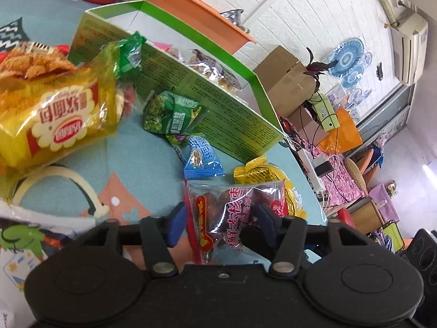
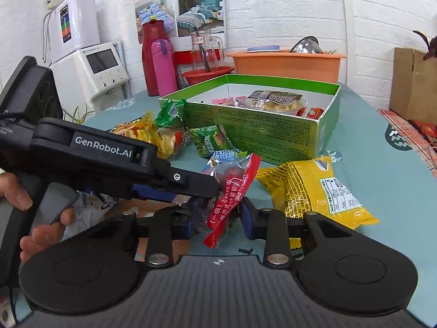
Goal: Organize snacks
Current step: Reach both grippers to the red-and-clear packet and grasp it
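In the left wrist view, the left gripper (image 1: 220, 225) has its jaws spread wide, one on each side of a clear date packet (image 1: 226, 213) with a red edge; the pads do not seem to press on it. The packet sits at the near edge of the table (image 1: 82, 147), overlapping a yellow packet (image 1: 275, 180). Beyond lie a blue sachet (image 1: 202, 161), a green sachet (image 1: 172, 112) and a big yellow bread bag (image 1: 52, 120), all outside the green box (image 1: 218, 101), which already holds a few snacks. In the right wrist view, the right gripper (image 2: 218, 218) has its jaws drawn in on the same date packet (image 2: 235, 191), the blue pads apparently touching its red edge, while the left gripper (image 2: 213, 188) reaches in from the left with its tip at the same packet and a hand (image 2: 30, 218) on its handle. The green box (image 2: 273, 136) stands open behind, the yellow packet (image 2: 314, 191) just to the right. The risk here is likely a clash: with both grippers on one slippery packet, a pull by either could tear the film or make it slip out and drop off the near table edge. A pinch on the thin seam alone could also let it swing and knock the blue sachet (image 2: 221, 158).
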`<state>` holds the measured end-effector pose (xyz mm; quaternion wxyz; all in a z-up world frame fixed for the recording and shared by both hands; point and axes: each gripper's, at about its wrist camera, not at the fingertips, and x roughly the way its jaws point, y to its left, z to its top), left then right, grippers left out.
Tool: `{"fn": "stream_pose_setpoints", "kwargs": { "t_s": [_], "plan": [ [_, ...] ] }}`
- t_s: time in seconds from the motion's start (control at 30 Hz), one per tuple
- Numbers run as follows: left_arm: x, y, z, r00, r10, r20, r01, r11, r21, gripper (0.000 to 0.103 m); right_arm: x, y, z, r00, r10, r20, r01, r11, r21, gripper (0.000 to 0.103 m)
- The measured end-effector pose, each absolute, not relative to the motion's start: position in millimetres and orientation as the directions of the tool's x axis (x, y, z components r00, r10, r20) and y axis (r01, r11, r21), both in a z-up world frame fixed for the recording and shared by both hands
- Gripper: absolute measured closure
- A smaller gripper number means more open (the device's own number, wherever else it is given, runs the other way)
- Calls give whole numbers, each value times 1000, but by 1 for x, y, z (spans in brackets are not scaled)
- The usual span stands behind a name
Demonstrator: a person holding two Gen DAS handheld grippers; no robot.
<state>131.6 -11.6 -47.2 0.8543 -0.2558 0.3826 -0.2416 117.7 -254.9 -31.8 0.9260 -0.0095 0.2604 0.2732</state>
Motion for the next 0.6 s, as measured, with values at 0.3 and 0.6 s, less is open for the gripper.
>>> {"fn": "stream_pose_setpoints", "kwargs": {
  "t_s": [0.3,0.6],
  "plan": [
    [133,-24,-44,593,-623,-509,265,749,-608,0,115,-263,-34,723,488,-489,-478,864,155,47],
    [133,-23,-48,609,-617,-499,260,749,-610,45,116,-257,-36,746,451,-489,-456,882,118,45]
  ]
}}
